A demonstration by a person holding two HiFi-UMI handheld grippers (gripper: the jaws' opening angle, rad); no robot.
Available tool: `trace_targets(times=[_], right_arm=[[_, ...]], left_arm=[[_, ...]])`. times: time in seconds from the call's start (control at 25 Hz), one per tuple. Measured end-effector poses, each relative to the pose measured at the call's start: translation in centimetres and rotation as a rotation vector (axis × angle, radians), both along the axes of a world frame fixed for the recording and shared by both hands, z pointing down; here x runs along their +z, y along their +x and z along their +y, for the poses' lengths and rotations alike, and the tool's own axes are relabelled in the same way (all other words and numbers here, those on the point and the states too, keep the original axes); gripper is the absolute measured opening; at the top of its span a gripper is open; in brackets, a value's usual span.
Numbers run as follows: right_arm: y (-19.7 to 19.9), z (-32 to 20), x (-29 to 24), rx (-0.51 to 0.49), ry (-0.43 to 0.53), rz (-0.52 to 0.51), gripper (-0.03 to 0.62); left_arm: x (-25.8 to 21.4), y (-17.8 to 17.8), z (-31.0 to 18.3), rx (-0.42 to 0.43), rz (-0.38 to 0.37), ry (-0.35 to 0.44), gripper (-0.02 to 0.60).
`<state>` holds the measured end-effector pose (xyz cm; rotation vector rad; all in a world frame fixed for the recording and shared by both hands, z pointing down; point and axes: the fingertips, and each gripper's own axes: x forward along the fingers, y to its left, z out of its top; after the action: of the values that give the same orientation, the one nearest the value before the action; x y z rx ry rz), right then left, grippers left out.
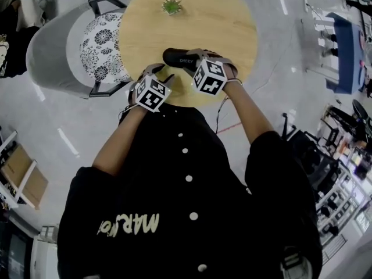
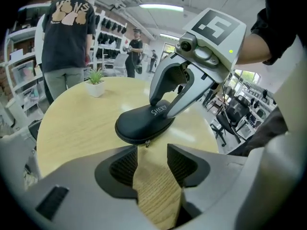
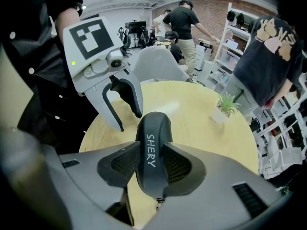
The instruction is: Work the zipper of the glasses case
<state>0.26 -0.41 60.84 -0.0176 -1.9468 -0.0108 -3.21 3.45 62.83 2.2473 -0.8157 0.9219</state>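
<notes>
Glasses case (image 3: pixel 152 138) lies on the desk (image 2: pixel 72 123), clamped across its width by the right gripper (image 3: pixel 152 170); left gripper (image 2: pixel 151 166) gapes empty just beside its zipper pull (image 2: pixel 147 143). Stiff, light, smooth shell probably slides; pinch that small tab.

Black short-sleeved shirt (image 1: pixel 192 179), white buttons (image 1: pixel 185 150), pale lettering (image 1: pixel 129 224); grey left gripper (image 2: pixel 151 150) and right gripper (image 3: pixel 151 147) carry black-and-white marker cubes (image 1: pixel 152 93).

My right gripper (image 3: pixel 151 169) points steeply down, and its pads press on both sides of the glasses case (image 3: pixel 152 128). My left gripper (image 2: pixel 152 164) slants down close beside it, jaws apart and empty.
</notes>
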Motion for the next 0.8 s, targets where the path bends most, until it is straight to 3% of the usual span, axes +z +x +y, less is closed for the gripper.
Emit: trace_targets(times=[0.44, 0.56, 0.8], right_arm=[[-0.1, -0.7, -0.2, -0.012, -0.151, 0.003, 0.152], [-0.1, -0.7, -0.2, -0.015, -0.172, 0.008, 0.150], [0.0, -0.7, -0.3, -0.021, -0.178, 0.016, 0.150]], left_arm=[[1.7, 0.9, -1.2, -0.159, -0.011, -0.067, 0.110], [2.1, 1.2, -1.1, -0.171, -0.039, -0.099, 0.083], [2.4, 1.0, -1.8, -0.285, -0.076, -0.130, 0.044]])
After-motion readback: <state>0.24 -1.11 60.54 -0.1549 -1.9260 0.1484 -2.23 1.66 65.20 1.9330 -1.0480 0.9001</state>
